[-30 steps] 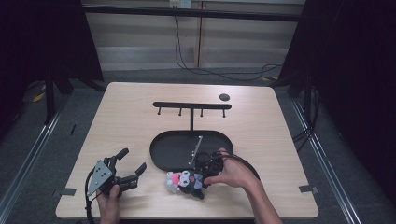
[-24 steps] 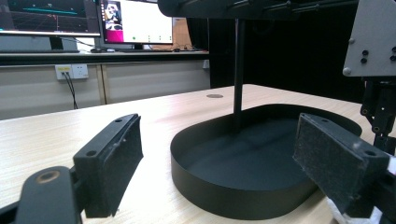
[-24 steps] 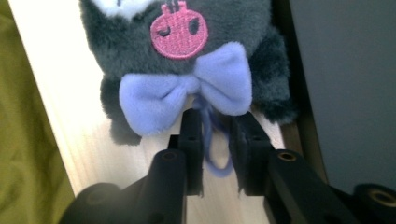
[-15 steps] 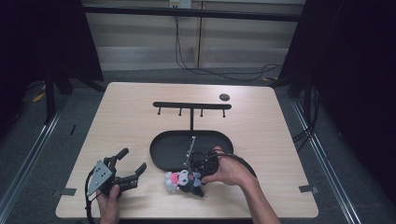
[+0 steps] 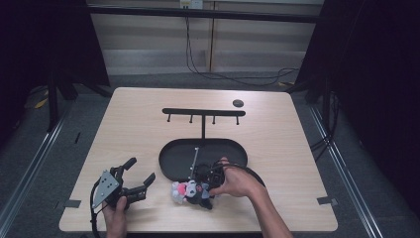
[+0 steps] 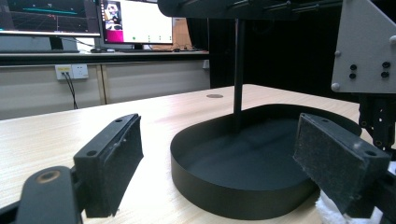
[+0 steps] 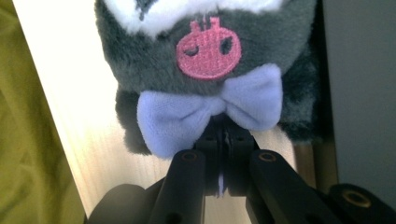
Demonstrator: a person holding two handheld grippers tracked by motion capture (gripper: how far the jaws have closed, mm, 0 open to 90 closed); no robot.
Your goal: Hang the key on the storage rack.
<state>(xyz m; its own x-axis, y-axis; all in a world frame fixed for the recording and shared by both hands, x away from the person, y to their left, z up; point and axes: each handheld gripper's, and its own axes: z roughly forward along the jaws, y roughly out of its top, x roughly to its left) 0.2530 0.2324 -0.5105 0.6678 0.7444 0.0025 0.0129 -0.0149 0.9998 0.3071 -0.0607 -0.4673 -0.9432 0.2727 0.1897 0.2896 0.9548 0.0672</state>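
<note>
Tongs at lower left, the left gripper [image 5: 134, 177], rest on the table [image 5: 138, 129] in a fist, jaws spread and empty. Right of it, low centre, the right gripper [image 5: 204, 184], wrist bent leftward, has just clenched onto the plush toy [image 5: 190, 192] beside the black tray [image 5: 173, 161].

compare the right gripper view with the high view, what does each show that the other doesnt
Right gripper view: up close, the plush toy has a pink embroidered skull and a lilac bow, and the right hand-held gripper has just closed its jaws at the bow.

High view: the left hand-held gripper stands open, near the black oval tray with its hook rack.

Both: plush toy and light wooden table.
</note>
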